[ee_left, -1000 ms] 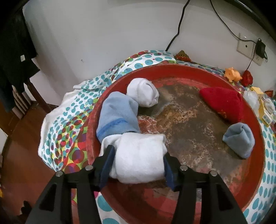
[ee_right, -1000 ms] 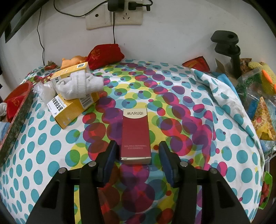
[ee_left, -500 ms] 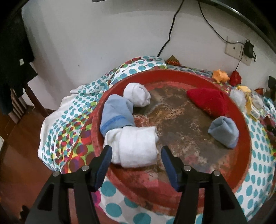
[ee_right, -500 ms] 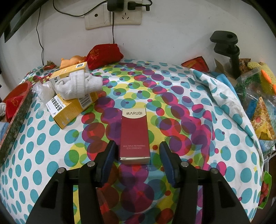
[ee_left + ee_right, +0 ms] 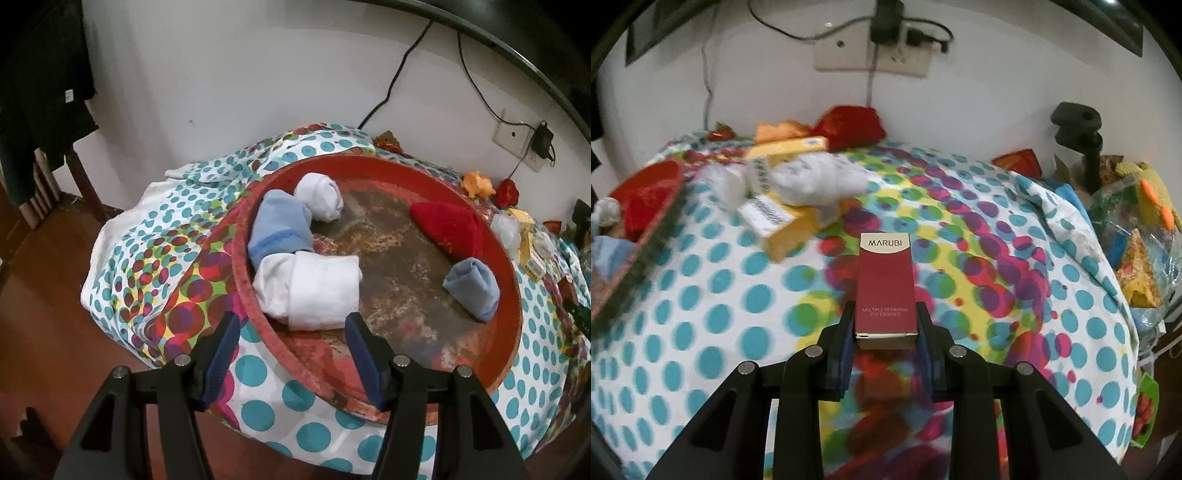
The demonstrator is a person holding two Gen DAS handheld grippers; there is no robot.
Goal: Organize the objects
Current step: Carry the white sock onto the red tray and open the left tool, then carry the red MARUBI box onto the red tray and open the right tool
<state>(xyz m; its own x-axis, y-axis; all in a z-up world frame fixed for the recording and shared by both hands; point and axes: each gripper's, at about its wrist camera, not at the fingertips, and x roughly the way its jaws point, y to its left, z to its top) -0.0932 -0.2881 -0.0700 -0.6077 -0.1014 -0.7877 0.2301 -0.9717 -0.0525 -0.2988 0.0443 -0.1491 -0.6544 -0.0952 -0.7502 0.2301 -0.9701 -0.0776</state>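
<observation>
A round red tray (image 5: 513,295) lies on the dotted cloth and holds a large white sock roll (image 5: 314,291), a light blue sock (image 5: 280,229), a small white sock ball (image 5: 319,195), a red pouch (image 5: 448,227) and a blue sock roll (image 5: 471,288). My left gripper (image 5: 291,336) is open and empty, pulled back just short of the tray's near rim. My right gripper (image 5: 886,330) is shut on the near end of a dark red MARUBI box (image 5: 885,288), which is raised off the cloth.
A yellow box (image 5: 779,218) with a white sock (image 5: 816,177) on it lies at the back left of the table, beside a red pouch (image 5: 849,125) and an orange toy (image 5: 779,129). A black clamp (image 5: 1078,136) and bags (image 5: 1137,236) stand at the right. The tray's edge (image 5: 646,229) shows at the left.
My left gripper let go of the white sock roll and drew back from the tray. My right gripper closed on the MARUBI box and lifted it.
</observation>
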